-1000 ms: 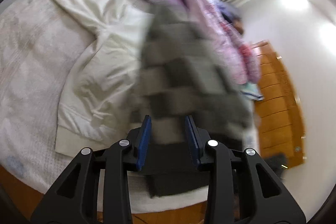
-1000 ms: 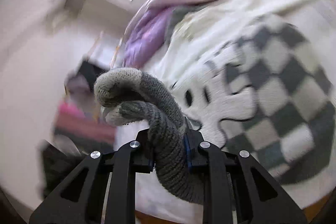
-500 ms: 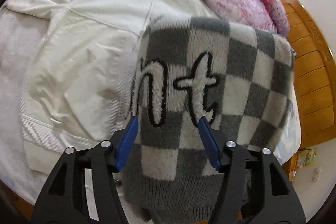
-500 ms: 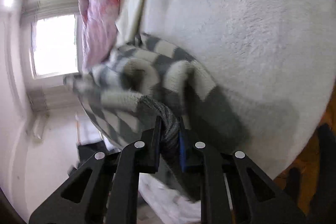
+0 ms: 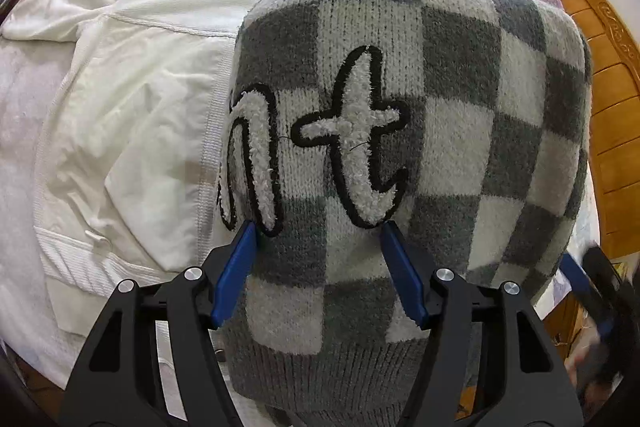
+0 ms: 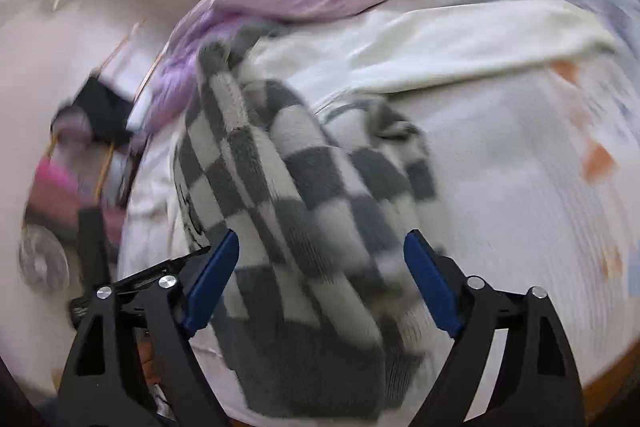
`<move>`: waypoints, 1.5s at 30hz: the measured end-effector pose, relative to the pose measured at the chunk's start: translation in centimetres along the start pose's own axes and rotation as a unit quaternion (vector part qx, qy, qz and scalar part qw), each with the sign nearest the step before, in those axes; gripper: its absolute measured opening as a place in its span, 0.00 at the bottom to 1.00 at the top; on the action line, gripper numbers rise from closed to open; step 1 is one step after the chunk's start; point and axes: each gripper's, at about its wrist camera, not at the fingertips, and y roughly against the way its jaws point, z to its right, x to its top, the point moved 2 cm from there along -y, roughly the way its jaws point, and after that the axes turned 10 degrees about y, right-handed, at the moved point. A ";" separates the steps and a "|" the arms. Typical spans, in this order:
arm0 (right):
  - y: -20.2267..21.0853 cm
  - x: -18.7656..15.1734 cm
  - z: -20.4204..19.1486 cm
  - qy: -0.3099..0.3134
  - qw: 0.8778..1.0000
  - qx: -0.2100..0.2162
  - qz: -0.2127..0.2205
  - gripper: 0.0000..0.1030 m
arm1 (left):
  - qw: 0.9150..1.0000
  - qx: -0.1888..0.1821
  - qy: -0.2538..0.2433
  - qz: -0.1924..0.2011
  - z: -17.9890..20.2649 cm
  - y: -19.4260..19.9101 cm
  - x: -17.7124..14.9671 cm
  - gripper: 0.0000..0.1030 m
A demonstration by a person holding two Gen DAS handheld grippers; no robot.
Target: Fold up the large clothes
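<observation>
Grey-and-white checked knit, the sweater [image 5: 400,131] lies folded at the bed's [image 5: 24,115] near edge, overlapping a cream jacket [image 5: 132,99] spread beside it. The left gripper [image 5: 320,239] hangs over it, jaws spread wide, gripping nothing. The right gripper [image 6: 320,251] is likewise wide apart and empty above the sweater's sleeve [image 6: 304,187].

text: fuzzy white black-outlined letters "nt" | on: my checkered sweater [image 5: 400,147] front | nothing else I can read
</observation>
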 end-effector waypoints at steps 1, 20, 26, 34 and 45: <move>-1.5 0.8 0.0 0.009 1.000 0.013 -0.009 0.79 | 1.000 0.000 -0.002 0.000 0.0 0.1 -0.1 0.61; -4.5 -2.2 9.7 -0.168 0.981 0.010 -0.094 0.53 | 0.996 -0.053 0.065 -0.032 -4.8 2.2 -2.7 0.72; 2.4 2.5 5.5 -0.043 0.994 -0.087 -0.058 0.42 | 0.998 -0.018 0.037 -0.054 -3.9 -0.9 -4.3 0.71; -2.0 9.2 -2.0 0.134 0.990 -0.039 -0.010 0.10 | 0.998 -0.020 0.037 -0.053 -3.7 -0.9 -4.0 0.72; -10.5 8.7 8.2 -0.027 0.993 -0.091 -0.077 0.00 | 0.993 -0.085 0.075 -0.028 -3.8 0.9 -1.9 0.83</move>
